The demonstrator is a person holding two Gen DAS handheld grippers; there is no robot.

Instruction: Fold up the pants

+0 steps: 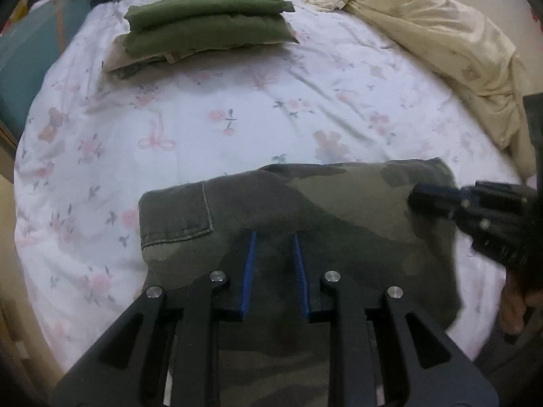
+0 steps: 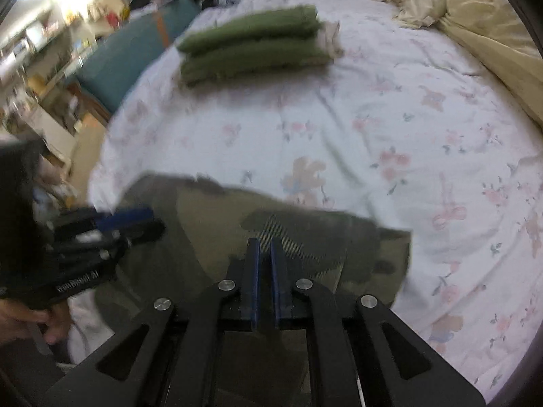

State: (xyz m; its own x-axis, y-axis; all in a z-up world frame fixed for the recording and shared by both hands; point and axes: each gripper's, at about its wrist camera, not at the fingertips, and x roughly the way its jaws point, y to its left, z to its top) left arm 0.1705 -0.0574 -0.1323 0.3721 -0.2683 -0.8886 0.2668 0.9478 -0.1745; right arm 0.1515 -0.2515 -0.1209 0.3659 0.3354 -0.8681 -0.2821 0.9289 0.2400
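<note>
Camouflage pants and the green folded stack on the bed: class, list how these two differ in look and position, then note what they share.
The camouflage pants are patterned in mottled olive and brown; the green folded stack is one plain colour. The camouflage pants lie at the near edge, under both grippers; the green stack sits far back, untouched. The camouflage pants are one flat bundle; the green stack is layered. Both rest folded on the floral sheet.

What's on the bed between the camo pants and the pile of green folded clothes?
Nothing but bare flowery bedsheet lies between the camo pants and the green folded clothes. Both wrist views show that empty stretch.
</note>
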